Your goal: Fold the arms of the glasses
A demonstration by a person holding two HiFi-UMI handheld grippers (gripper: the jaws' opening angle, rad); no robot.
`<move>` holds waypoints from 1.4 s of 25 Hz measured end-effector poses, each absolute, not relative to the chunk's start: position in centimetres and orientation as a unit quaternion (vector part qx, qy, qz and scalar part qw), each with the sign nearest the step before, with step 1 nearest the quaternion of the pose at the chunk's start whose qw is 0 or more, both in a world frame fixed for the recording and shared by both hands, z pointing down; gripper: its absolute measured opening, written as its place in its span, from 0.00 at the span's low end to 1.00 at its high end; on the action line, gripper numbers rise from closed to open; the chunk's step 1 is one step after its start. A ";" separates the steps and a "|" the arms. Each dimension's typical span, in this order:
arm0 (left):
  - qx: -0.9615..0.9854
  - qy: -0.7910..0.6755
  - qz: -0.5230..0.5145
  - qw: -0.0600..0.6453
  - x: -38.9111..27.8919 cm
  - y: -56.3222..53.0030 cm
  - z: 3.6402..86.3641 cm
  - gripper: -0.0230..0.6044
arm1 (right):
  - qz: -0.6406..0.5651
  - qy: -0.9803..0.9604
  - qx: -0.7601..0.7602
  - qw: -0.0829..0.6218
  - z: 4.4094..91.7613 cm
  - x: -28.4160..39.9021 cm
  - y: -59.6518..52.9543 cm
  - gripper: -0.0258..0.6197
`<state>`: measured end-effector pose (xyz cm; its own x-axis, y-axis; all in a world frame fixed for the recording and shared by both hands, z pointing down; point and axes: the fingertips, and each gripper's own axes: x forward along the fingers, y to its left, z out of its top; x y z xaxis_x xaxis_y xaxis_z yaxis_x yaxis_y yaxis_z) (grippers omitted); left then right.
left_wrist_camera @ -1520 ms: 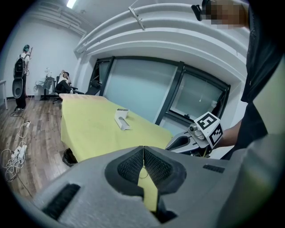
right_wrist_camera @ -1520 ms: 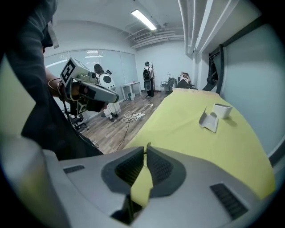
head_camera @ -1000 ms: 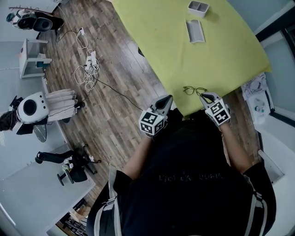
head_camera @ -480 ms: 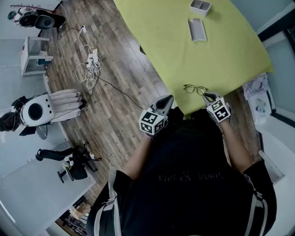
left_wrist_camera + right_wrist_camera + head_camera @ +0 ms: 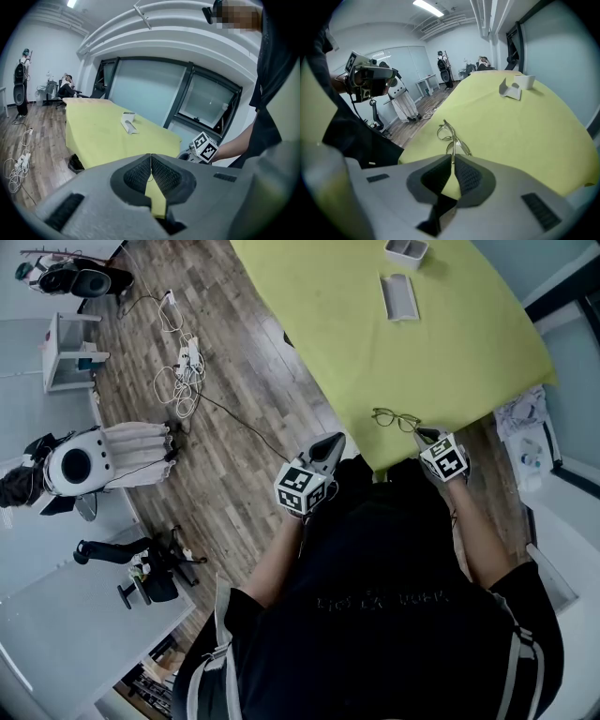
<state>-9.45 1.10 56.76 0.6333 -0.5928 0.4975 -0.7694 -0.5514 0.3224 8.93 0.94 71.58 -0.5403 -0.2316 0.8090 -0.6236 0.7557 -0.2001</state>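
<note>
Lower now, the right tongs [image 5: 423, 436] sit at the near edge of the counter [image 5: 319, 306], nipped narrow on one arm of the glasses [image 5: 394, 418], which lie there, apparently still unfolded. Off the edge, the left tongs [image 5: 330, 442] hang pressed together, empty. Both arms seem left to fold.

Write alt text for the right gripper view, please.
The grey jaws of the right gripper appear closed on one arm of wire-rimmed glasses lying near the edge of a yellow-green table. A white holder sits farther back.
</note>
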 end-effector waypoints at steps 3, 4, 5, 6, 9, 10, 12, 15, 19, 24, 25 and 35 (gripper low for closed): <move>0.863 -0.394 0.171 0.264 -9.5 1.4 56.8 0.07 | 0.247 -0.841 0.256 0.408 72.3 9.1 1.0 0.10; 0.863 -0.394 0.171 0.265 -9.4 1.5 56.7 0.07 | 0.249 -0.840 0.257 0.408 72.6 9.2 1.1 0.10; 0.864 -0.393 0.171 0.265 -9.4 1.7 56.8 0.07 | 0.250 -0.839 0.257 0.409 72.8 9.2 1.1 0.10; 0.865 -0.391 0.172 0.265 -9.3 1.7 56.8 0.07 | 0.251 -0.839 0.257 0.410 73.1 9.3 1.1 0.10; 0.864 -0.389 0.175 0.267 -9.1 2.0 57.0 0.07 | 0.255 -0.836 0.257 0.412 73.6 9.4 1.0 0.10; 0.864 -0.389 0.176 0.268 -9.0 2.0 57.0 0.07 | 0.256 -0.835 0.257 0.413 73.7 9.4 1.0 0.10; 0.863 -0.389 0.179 0.270 -8.9 2.0 57.0 0.07 | 0.259 -0.834 0.255 0.416 74.0 9.4 0.9 0.10; 0.863 -0.389 0.179 0.269 -8.9 1.8 57.0 0.07 | 0.262 -0.832 0.254 0.418 74.4 9.4 0.7 0.10; 0.861 -0.392 0.177 0.273 -9.0 1.9 56.9 0.07 | 0.263 -0.831 0.252 0.421 74.9 9.4 0.7 0.10; 0.860 -0.393 0.179 0.272 -9.1 2.0 56.9 0.07 | 0.265 -0.830 0.252 0.420 75.3 9.2 0.7 0.10; 0.860 -0.392 0.181 0.272 -9.1 1.9 56.9 0.07 | 0.267 -0.830 0.251 0.420 75.5 9.1 0.7 0.10; 0.864 -0.386 0.181 0.269 -8.2 1.3 57.2 0.07 | 0.268 -0.832 0.251 0.415 75.5 9.0 0.7 0.10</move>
